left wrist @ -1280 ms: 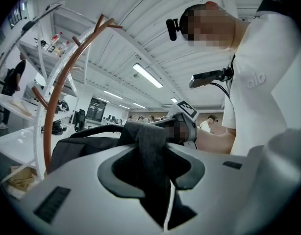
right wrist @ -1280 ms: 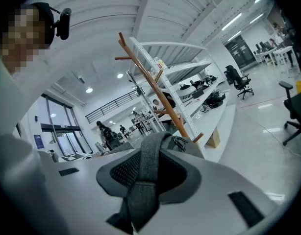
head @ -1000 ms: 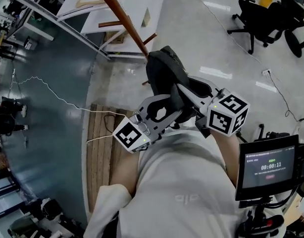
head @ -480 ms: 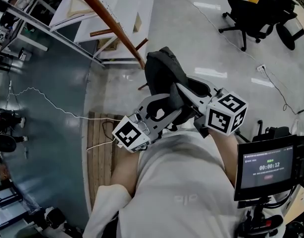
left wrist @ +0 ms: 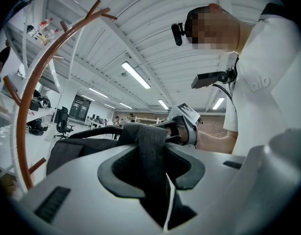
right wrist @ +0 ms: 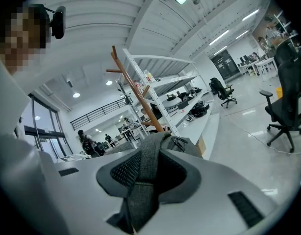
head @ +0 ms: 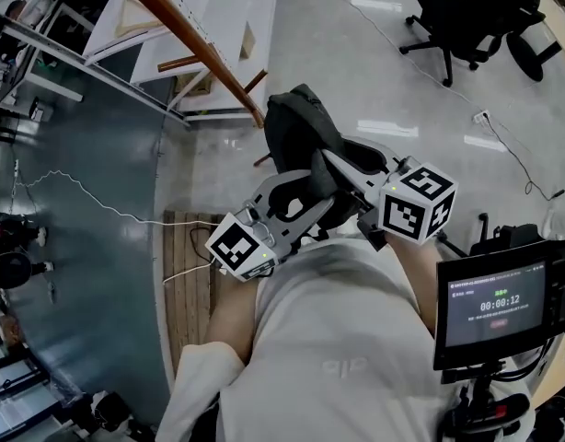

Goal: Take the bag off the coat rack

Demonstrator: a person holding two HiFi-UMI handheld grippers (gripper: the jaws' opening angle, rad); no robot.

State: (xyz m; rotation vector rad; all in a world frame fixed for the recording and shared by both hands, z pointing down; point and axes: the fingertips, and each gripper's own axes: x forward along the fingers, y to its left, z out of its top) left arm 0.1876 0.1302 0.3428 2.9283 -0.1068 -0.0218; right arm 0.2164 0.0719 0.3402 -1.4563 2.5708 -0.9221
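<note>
With each set of jaws pinching a gray strap, the left gripper and right gripper hold the bag just beside the coat rack, seemingly unhooked, with the left gripper nearer the pole.

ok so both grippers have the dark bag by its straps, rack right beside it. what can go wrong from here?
1. The left gripper and right gripper each pinch only a grey woven strap, so the dark grey fabric bag hangs from those; a strap could slide through the pads and the bag drop.
2. The bag sits close beside the brown wooden coat rack and its side pegs; swinging it could snag a peg or tip the rack.
</note>
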